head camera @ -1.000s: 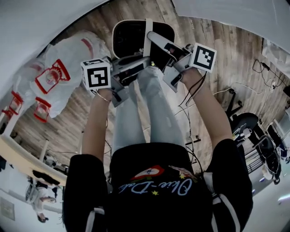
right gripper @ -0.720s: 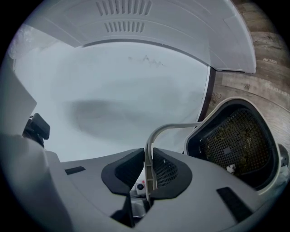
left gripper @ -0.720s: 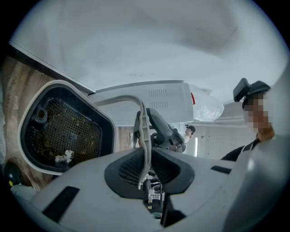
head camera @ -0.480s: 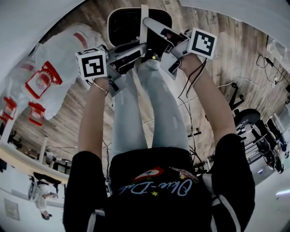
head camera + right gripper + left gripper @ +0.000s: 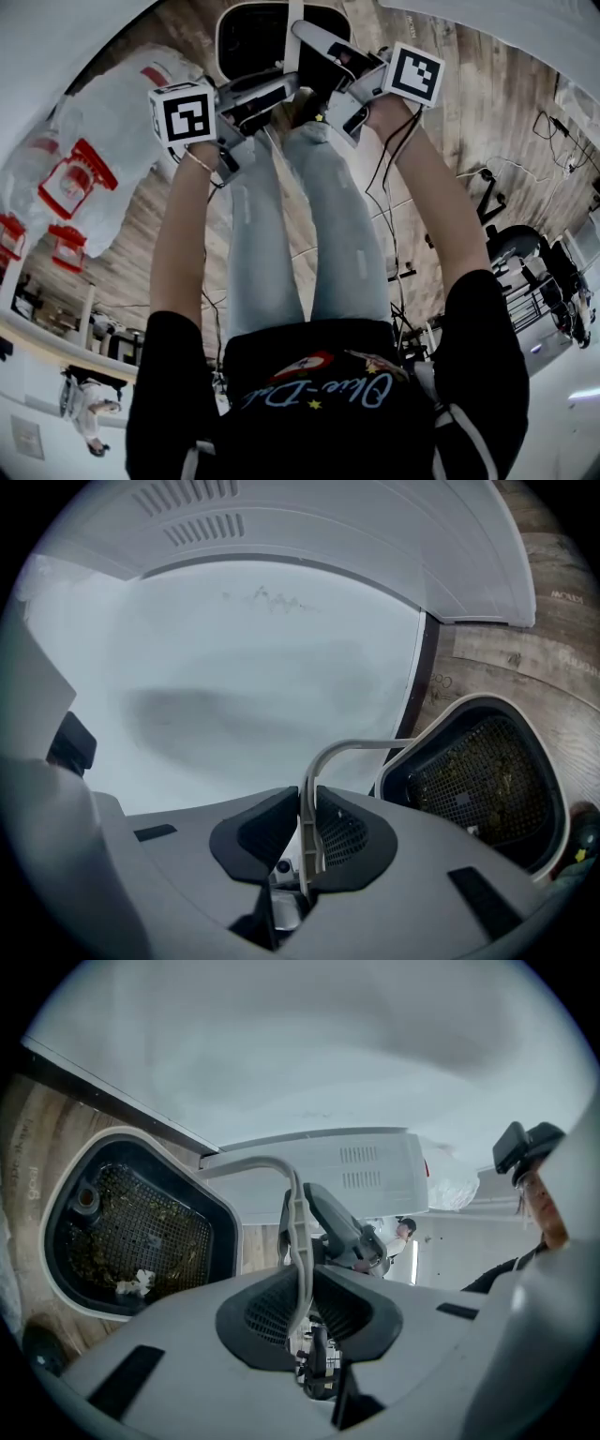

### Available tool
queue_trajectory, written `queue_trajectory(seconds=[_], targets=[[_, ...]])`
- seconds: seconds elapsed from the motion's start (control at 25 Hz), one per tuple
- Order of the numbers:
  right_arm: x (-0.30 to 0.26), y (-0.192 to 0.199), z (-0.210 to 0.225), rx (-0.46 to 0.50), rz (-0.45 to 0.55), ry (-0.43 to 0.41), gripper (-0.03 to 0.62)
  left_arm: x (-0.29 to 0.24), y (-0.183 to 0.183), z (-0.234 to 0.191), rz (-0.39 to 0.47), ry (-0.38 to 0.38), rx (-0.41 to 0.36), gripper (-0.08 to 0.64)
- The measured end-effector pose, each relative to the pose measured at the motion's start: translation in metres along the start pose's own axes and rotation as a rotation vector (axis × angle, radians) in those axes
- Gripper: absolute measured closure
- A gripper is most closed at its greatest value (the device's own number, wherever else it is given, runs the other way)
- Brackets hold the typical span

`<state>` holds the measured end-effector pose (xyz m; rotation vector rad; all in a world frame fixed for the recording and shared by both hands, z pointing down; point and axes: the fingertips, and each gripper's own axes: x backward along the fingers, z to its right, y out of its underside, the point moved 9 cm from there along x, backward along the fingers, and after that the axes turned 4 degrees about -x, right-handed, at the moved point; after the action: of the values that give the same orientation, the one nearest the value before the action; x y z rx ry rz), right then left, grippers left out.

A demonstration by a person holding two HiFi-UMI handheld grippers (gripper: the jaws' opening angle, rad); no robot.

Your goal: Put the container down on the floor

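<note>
We have both tools on one thing. The left tool (image 5: 302,1309) is clamped on the thin white handle (image 5: 296,1206), its pads pressed against the strip from either side. The right tool (image 5: 306,838) is clamped on that same handle (image 5: 330,754), just beside the left one near the top of the arch. From the head view, the left tool (image 5: 274,90) and the right tool (image 5: 317,45) reach in from their own sides and meet over the middle.

The container (image 5: 246,36) is a white-rimmed bin with a dark mesh inside and bits of debris caught in it. It hangs from the handle below and ahead of both tools, past our legs (image 5: 319,216), over the wooden floor (image 5: 469,122). From the left gripper view, its opening (image 5: 131,1232) tilts toward us. We cannot tell whether its base touches the boards.

Neither hand is nearer, since they share the grip. We judge that the coming move runs straight down, with both arms lowering evenly so the bin lands flat. A white plastic bag (image 5: 98,141) lies well to the left.
</note>
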<state>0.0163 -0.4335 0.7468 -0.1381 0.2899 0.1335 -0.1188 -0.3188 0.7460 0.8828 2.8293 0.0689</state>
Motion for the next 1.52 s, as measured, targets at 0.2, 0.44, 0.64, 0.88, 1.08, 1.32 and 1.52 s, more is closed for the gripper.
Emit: queue_trajectory(seconds=[0.2, 0.44, 0.64, 0.88, 1.08, 1.32, 1.52], targets=[[-0.009, -0.004, 0.018, 0.005, 0.016, 0.015, 0.540, -0.001, -0.002, -0.022, -0.008, -0.007, 0.007, 0.514], [-0.018, -0.012, 0.037, 0.005, 0.008, 0.021, 0.540, -0.007, -0.006, -0.046, -0.022, 0.001, 0.011, 0.514], [-0.018, -0.016, 0.048, 0.006, 0.015, 0.053, 0.540, -0.012, -0.006, -0.055, -0.029, -0.005, 0.003, 0.514], [-0.023, -0.023, 0.065, 0.010, 0.012, 0.090, 0.540, -0.019, -0.007, -0.076, -0.033, -0.026, -0.002, 0.514], [-0.024, -0.025, 0.081, 0.021, -0.001, 0.153, 0.540, -0.022, -0.003, -0.094, -0.048, -0.072, -0.012, 0.514], [-0.022, -0.024, 0.087, 0.037, -0.004, 0.181, 0.540, -0.026, 0.003, -0.100, -0.038, -0.085, -0.022, 0.514], [-0.020, -0.021, 0.090, 0.038, -0.006, 0.202, 0.538, -0.027, 0.010, -0.104, -0.034, -0.110, -0.014, 0.505]])
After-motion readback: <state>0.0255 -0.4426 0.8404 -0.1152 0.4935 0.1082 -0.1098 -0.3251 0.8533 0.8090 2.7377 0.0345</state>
